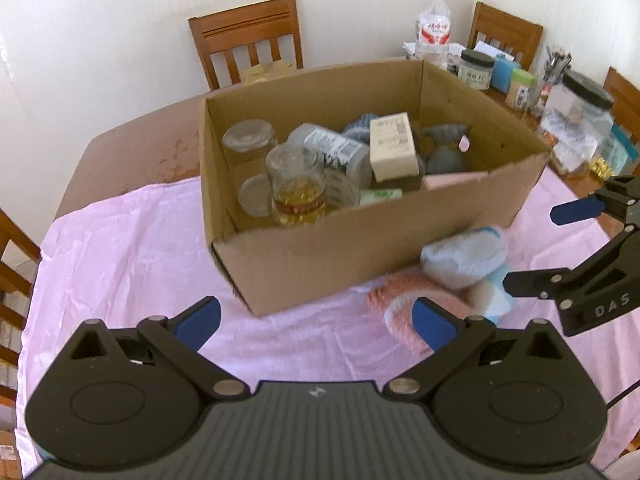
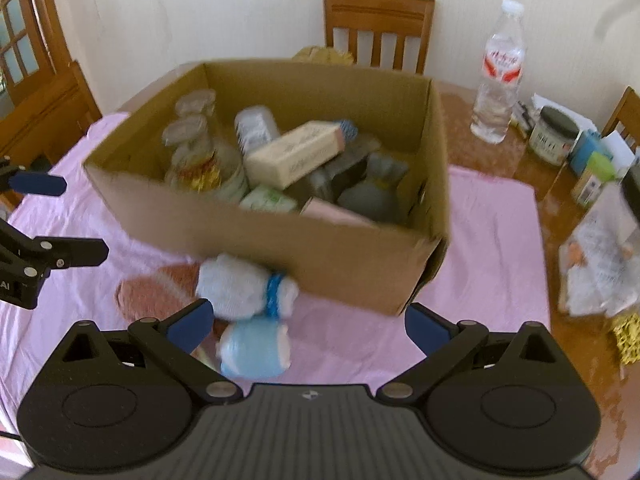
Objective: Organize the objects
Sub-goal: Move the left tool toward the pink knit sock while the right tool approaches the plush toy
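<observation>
- Left claw (image 1: 316, 322): fingers spread wide, nothing between them, above the pink cloth (image 1: 120, 272) in front of the cardboard box (image 1: 320, 248).
- Right claw (image 2: 308, 326): fingers spread wide, empty, over a light blue roll (image 2: 256, 346) on the cloth.
- A white sock bundle (image 2: 240, 284) with a blue band touches the box's near wall; a pink knitted item (image 1: 404, 300) lies flat just beside it.
- Box: open-topped, holding glass jars (image 1: 296, 184), a beige carton (image 1: 392, 146), a grey pouch (image 1: 446, 148) and other items, partly blurred.
- Desk (image 1: 132, 148): wooden, worn patches visible; the cloth covers its near part only.
- Far right edge: water bottle (image 2: 498, 68), dark-lidded jar (image 2: 554, 136) and small containers crowd it.
- Open cloth lies left and right of the box.
- Wooden chairs (image 1: 248, 40) stand against pale walls.
</observation>
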Tool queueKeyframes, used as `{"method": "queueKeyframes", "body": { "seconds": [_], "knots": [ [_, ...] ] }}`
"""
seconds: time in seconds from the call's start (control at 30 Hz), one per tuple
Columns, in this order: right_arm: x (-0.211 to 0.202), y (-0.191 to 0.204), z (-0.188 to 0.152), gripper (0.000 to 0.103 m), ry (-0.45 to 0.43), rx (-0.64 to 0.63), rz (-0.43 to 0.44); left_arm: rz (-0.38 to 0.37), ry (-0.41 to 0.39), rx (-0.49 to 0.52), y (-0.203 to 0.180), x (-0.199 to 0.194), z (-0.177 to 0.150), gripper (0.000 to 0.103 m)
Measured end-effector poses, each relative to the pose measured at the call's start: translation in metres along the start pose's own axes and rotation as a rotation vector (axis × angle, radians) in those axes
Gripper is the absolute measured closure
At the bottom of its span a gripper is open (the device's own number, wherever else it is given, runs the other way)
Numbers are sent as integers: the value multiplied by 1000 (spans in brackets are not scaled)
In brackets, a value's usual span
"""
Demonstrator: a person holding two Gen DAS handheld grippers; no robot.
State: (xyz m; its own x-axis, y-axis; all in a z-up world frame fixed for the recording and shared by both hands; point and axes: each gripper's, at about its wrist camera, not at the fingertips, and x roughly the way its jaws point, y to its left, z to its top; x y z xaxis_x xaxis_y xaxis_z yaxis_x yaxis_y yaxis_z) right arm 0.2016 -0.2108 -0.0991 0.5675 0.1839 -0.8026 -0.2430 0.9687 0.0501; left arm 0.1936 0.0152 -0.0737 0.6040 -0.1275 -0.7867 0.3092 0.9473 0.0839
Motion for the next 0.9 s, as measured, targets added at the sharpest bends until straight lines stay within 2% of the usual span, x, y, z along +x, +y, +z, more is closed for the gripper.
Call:
{"method": "queueKeyframes", "body": {
  "seconds": [0.33,0.5,0.77,0.9],
  "knots": [
    [41,21,-18,0,59,14,11,-5,26,-71,7,-2,-15,1],
    [54,28,-22,0,69,-8,-53,-12,24,-59,5,-1,-13,1],
    [48,10,-39,0,87,-35,-132,-61,29,-23,-11,13,-3,1],
    [41,-10,-50,0,94,24,-120,-95,29,8,-26,23,4,1]
  ]
}}
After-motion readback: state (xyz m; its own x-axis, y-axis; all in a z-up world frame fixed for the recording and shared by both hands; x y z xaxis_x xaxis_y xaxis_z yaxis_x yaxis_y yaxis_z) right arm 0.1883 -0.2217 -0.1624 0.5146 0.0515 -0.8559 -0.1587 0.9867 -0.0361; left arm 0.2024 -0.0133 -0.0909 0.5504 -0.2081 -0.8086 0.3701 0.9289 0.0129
